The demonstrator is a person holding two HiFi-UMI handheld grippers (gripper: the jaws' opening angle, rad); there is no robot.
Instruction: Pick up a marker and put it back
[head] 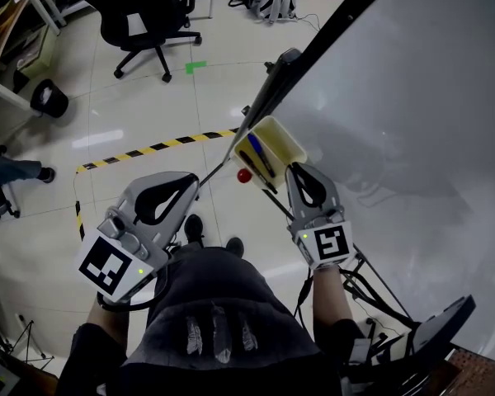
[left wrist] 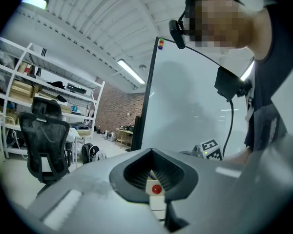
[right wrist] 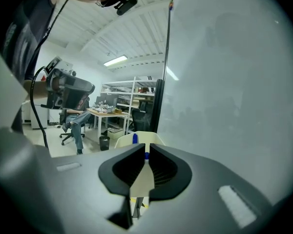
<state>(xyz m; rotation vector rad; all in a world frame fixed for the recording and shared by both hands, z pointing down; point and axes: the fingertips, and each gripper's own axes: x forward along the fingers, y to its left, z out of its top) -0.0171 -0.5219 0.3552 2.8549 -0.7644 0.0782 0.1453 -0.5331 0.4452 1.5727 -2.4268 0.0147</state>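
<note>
both empty: left claw (head: pixel 191 181) pressed together, right claw (head: pixel 297 170) barely parted at 5 o'clock of tray (head: pixel 290 144); narrow gap could nudge marker (head: pixel 256 149) aside.

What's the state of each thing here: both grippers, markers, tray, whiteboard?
Left gripper: jaws together, empty.
Right gripper: jaws a narrow slit apart, nothing between them.
Blue marker: lying in the tray, not gripped.
Black marker: lying in the tray beside the blue one, not gripped.
Tray: at the whiteboard's edge, holding both markers.
Whiteboard: upright, blank.
</note>
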